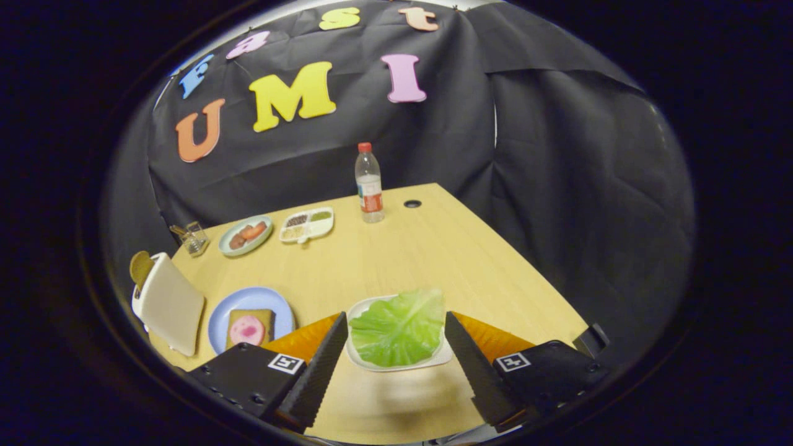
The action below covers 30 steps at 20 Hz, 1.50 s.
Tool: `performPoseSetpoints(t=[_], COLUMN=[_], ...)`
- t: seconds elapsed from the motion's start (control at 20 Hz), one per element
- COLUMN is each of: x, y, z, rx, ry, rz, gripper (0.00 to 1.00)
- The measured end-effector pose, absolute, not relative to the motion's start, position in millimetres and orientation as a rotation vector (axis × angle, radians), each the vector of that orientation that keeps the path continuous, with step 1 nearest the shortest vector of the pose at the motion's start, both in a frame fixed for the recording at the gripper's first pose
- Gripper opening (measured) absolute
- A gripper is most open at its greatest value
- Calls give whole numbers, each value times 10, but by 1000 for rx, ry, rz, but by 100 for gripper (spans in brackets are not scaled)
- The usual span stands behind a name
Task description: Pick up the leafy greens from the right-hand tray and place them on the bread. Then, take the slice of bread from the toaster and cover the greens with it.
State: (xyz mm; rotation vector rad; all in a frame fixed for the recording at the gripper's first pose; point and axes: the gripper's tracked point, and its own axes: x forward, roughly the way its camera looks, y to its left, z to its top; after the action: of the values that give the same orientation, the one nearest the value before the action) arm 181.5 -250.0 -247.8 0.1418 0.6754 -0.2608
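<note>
Gripper view: gripper (pixel 394 325) hovers over the table (pixel 433 260), fingers spread wide, nothing held. Between the fingertips lies a white tray (pixel 362 356) with one large leaf of greens (pixel 399 328) on it; the leaf covers most of the tray and touches neither finger. To the left of the left finger, a blue plate (pixel 217 319) carries a bread slice (pixel 265 316) topped with a round pink ham slice (pixel 247 329). Just left of the plate stands a white toaster (pixel 170 303), with a second slice (pixel 140 267) sticking up from its slot. Beyond, near the far table edge: small glass (pixel 194 238), green plate (pixel 230 248) with reddish food, white divided dish (pixel 308 224), and an upright bottle (pixel 369 183) with red cap. A grommet hole (pixel 412 203) sits right of the bottle.
</note>
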Motion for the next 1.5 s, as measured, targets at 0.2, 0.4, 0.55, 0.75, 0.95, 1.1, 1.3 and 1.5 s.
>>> performPoseSetpoints(t=[0.2,0.4,0.55,0.75,0.95,1.1,1.3,1.5], x=[2060,2188,2163,2102,2119,2102,2064,2005], y=[-2598,-2603,-2607,-2619,-2569,-2561,-2569,-2436], z=[-2932,-3312,-3462,-3467,-3434,-3448,-3410,-3078], rx=[152,114,123,78,89,84,76,108], ry=[782,895,949,973,987,987,980,903], rz=[-246,-234,-235,-247,-250,-268,-299,-257], gripper=[96,90,88,87,54,43,0,0])
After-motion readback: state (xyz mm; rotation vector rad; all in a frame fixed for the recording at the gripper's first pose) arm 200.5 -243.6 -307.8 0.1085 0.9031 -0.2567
